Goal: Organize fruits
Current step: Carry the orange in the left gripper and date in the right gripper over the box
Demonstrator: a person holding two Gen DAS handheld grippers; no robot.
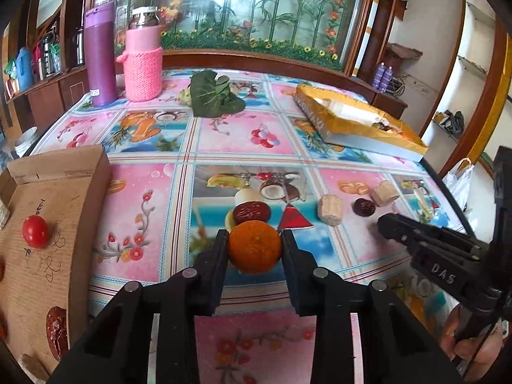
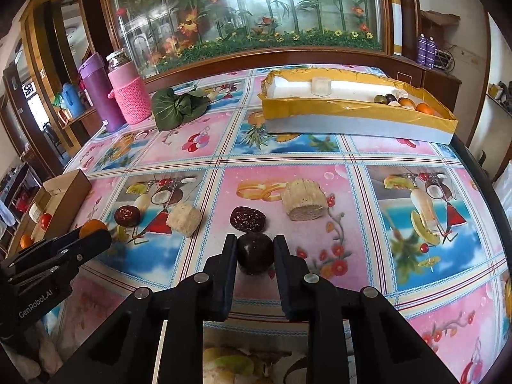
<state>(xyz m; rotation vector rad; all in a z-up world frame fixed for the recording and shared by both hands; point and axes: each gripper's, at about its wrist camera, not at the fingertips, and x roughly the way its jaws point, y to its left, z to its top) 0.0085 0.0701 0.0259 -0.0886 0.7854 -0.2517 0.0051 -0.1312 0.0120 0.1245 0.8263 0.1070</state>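
Note:
My left gripper [image 1: 255, 240] is shut on a small orange [image 1: 255, 245], held just above the tablecloth; the orange also shows in the right wrist view [image 2: 92, 226]. My right gripper [image 2: 255, 241] is shut on a dark round plum [image 2: 255, 253] low over the table. A cardboard tray [image 1: 92, 172] at the left holds a cherry tomato [image 1: 35, 231] and a red date [image 1: 57, 326]. A gold-rimmed box [image 2: 358, 108] at the back right holds several fruits [image 2: 406, 100]. Loose red dates [image 2: 248, 219] [image 2: 127, 216] and pale sugarcane chunks [image 2: 304, 200] [image 2: 184, 217] lie on the cloth.
A purple flask [image 1: 100, 54] and a jar in a pink knitted sleeve [image 1: 143, 60] stand at the back left, with a green leafy vegetable [image 1: 214, 94] beside them. A wooden cabinet with a glass panel runs behind the table. The table's right edge drops off near a white bag [image 1: 460, 179].

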